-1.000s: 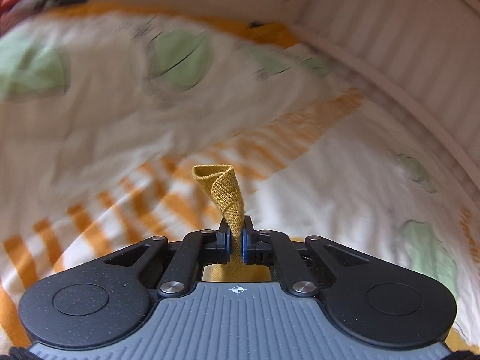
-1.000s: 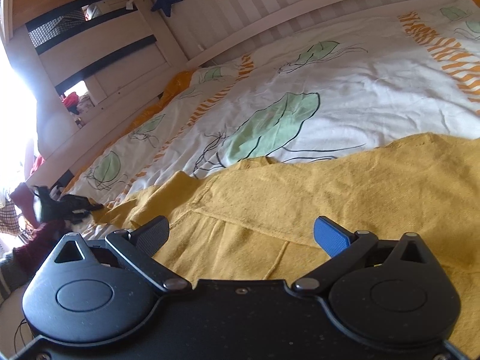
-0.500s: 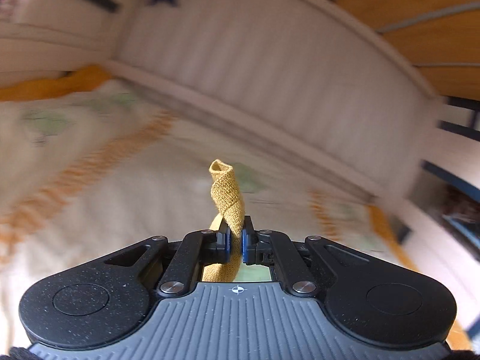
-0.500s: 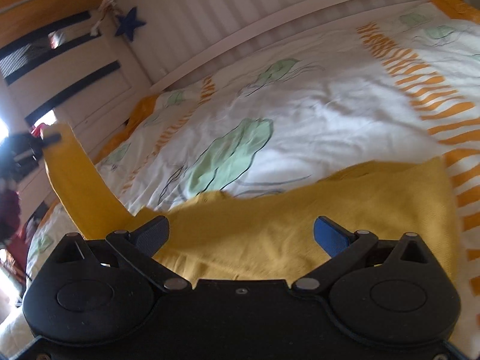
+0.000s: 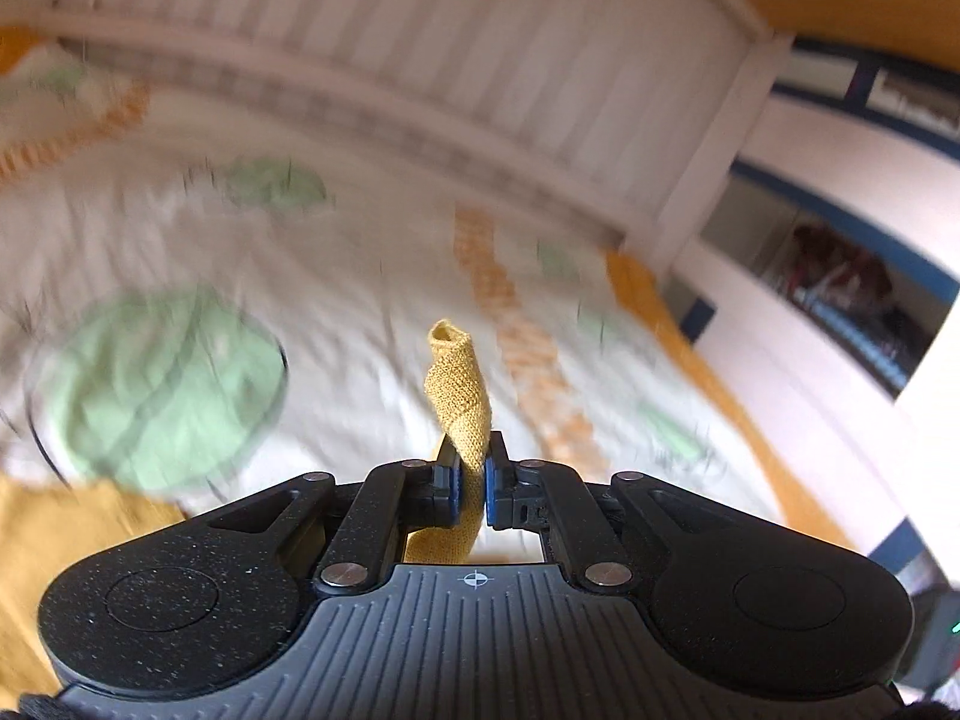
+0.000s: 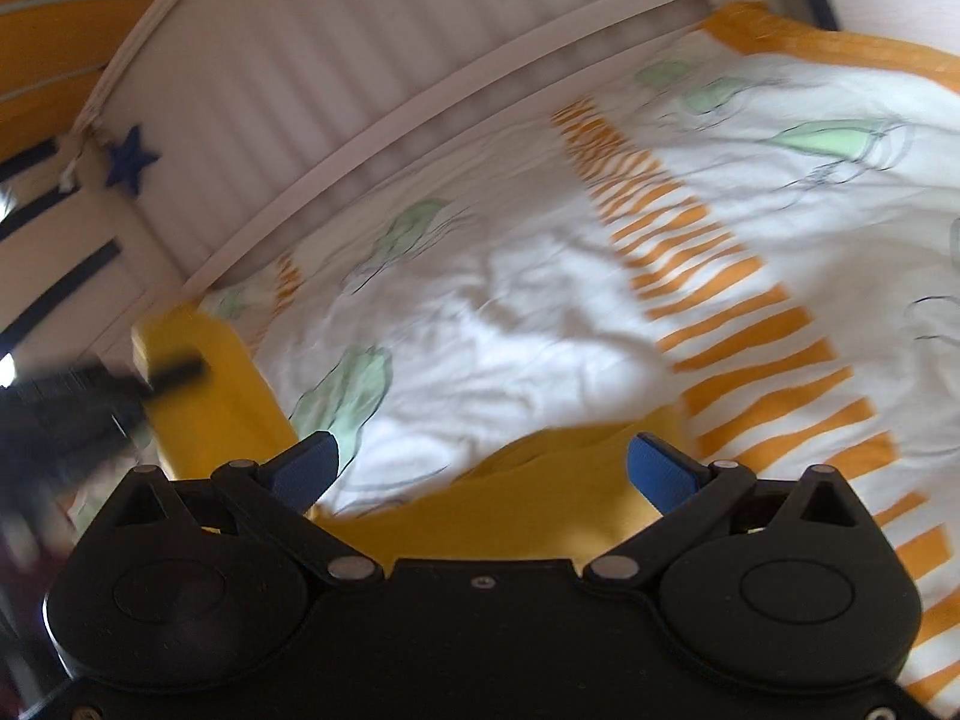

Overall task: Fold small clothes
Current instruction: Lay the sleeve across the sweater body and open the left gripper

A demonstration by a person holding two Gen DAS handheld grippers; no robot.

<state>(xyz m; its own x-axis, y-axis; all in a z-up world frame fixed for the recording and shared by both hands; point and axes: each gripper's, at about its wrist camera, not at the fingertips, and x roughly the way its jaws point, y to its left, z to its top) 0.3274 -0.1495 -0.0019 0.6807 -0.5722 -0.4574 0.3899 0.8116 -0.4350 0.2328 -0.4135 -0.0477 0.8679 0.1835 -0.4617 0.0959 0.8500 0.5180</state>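
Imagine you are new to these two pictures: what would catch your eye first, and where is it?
First, the twisted strip of mustard-yellow garment standing up from the shut jaws of the left gripper, centre of the left wrist view. Next, the duvet with green leaves and orange stripes filling the background. The right gripper hangs open over more yellow cloth.

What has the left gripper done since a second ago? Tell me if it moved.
Yes. The left gripper, shut on the yellow cloth, swung rightward: the white bed rail and the bed's right end are now ahead instead of bedspread alone.
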